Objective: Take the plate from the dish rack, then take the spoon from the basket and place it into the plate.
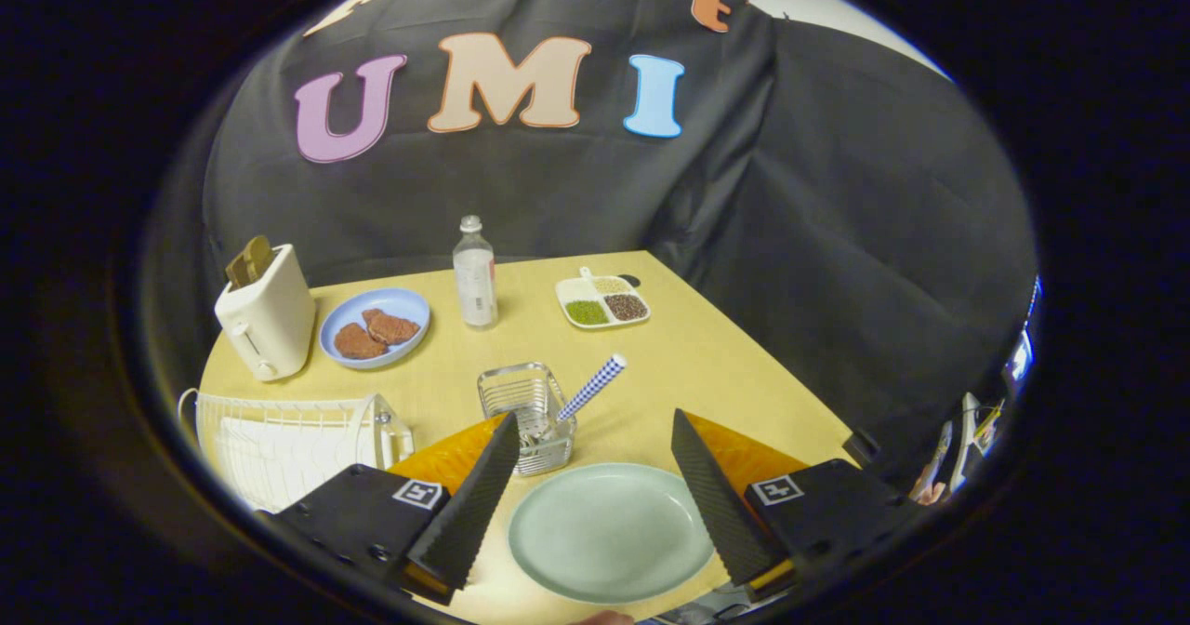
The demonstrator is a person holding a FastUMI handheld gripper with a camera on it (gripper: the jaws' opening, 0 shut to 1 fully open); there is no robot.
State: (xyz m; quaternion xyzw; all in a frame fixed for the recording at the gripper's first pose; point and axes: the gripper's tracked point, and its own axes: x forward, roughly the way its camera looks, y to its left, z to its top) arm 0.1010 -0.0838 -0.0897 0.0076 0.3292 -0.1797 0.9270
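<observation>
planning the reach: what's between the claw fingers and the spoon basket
Bare tabletop and the pale green plate's far rim; the open claw sits just short of the basket, gripper view.

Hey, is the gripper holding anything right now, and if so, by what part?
Nothing is held. The gripper is open above the pale green plate on the table; the spoon stands in the basket.

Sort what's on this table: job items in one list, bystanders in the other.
Job: pale green round plate between the open jaws; checked-handle spoon in the wire basket; white wire dish rack.

Bystanders: cream toaster; blue plate of patties; clear bottle; divided tray of grains.
</observation>
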